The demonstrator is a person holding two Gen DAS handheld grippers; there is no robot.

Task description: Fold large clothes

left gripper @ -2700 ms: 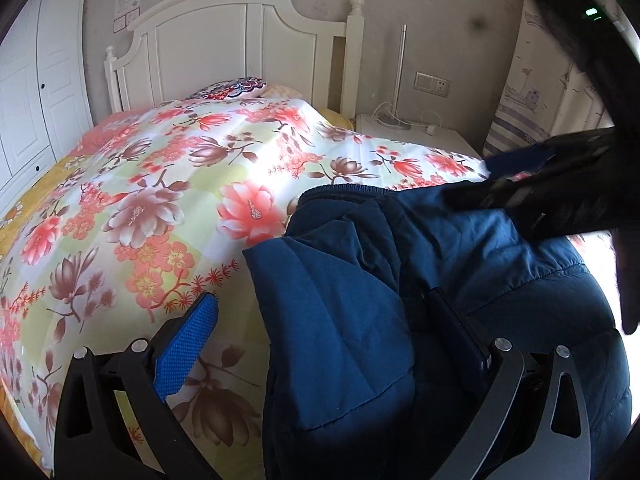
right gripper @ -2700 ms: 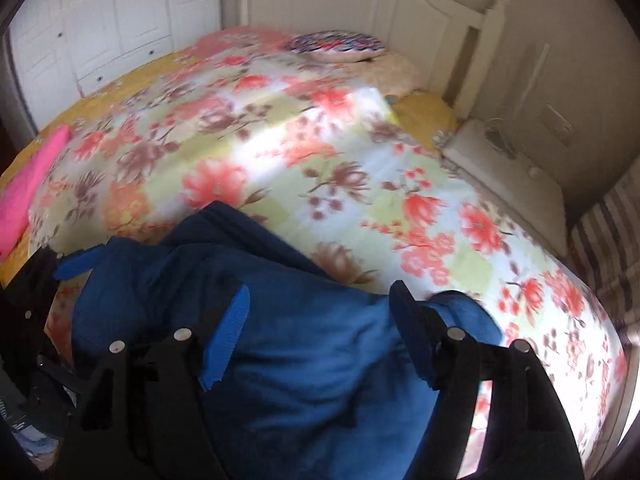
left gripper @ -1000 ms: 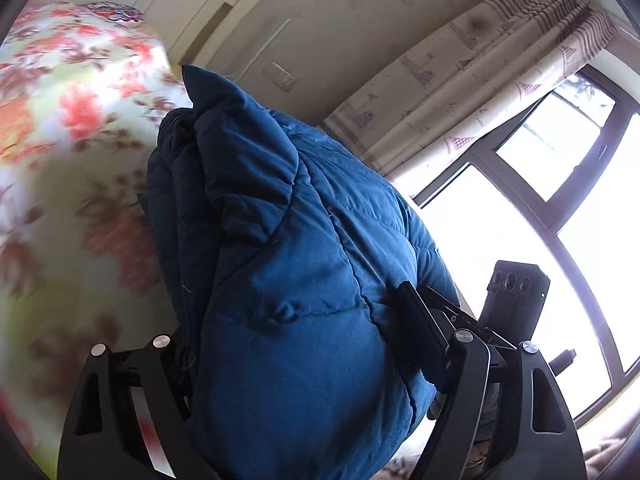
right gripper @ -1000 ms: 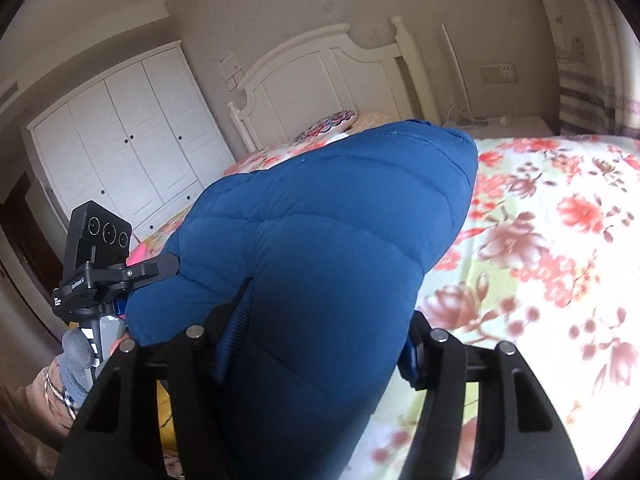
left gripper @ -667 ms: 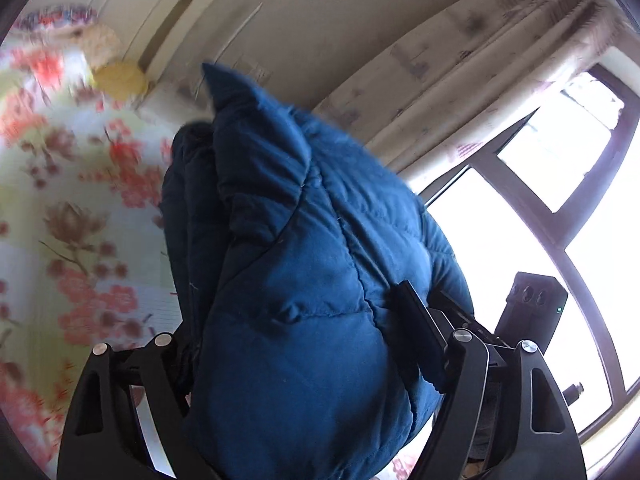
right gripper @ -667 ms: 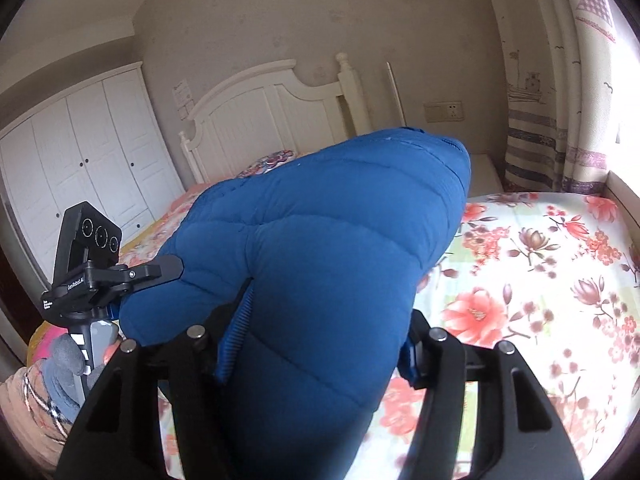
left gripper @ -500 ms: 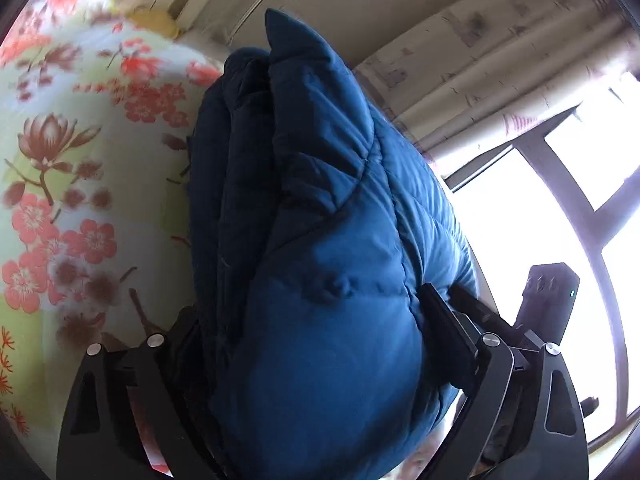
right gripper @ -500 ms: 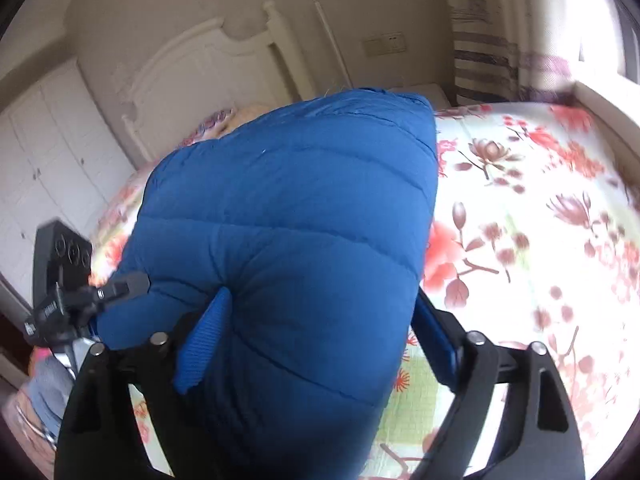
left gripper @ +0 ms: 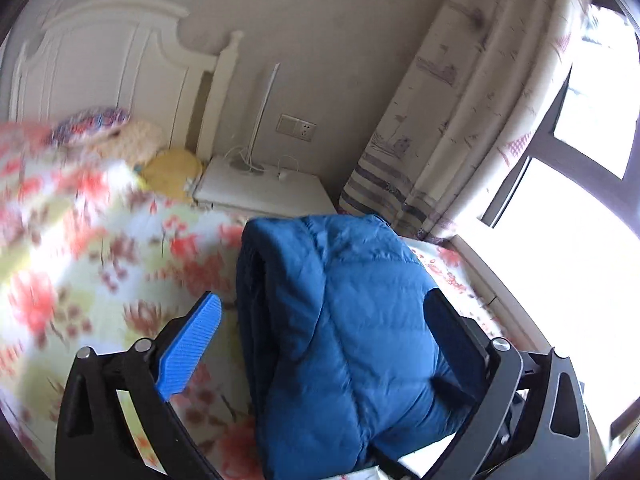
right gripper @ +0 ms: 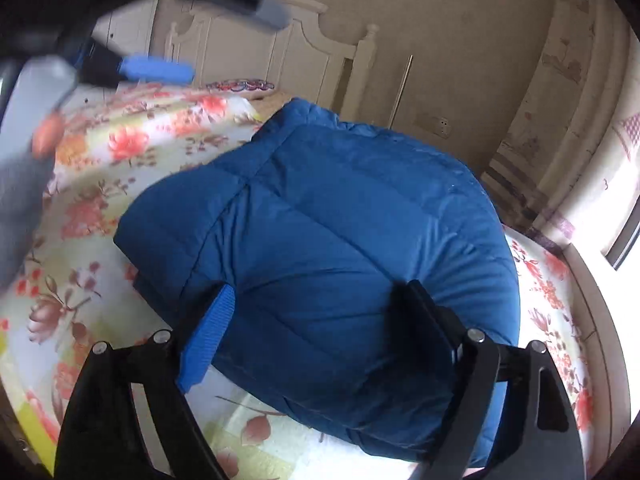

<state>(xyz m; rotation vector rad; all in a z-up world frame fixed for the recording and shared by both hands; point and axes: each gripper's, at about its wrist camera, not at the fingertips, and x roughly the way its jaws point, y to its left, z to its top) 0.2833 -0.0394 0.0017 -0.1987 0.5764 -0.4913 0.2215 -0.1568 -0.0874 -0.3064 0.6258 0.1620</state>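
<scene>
A folded dark blue padded jacket [left gripper: 348,320] lies as a thick bundle on the floral bedspread [left gripper: 80,264]. My left gripper [left gripper: 322,300] straddles it with its jaws opening. Its blue pad [left gripper: 192,348] stands apart from the jacket, while the dark right finger [left gripper: 452,332] rests against the fabric. In the right wrist view the jacket [right gripper: 340,240] fills the space between the jaws of my right gripper [right gripper: 316,296], which are closing slightly. That gripper's blue pad [right gripper: 208,332] sits at the bundle's edge without visibly pressing in.
A white headboard [left gripper: 100,64] and a white nightstand [left gripper: 264,192] stand behind the bed. A patterned curtain [left gripper: 460,120] and a bright window [left gripper: 580,160] are on the right. A blurred blue pad [right gripper: 156,70] of the left gripper crosses the right wrist view's top left.
The jacket was held up in both grippers; now it lies on the bedspread. Both pairs of jaws have widened, and the left gripper's blue pad has come off the fabric.
</scene>
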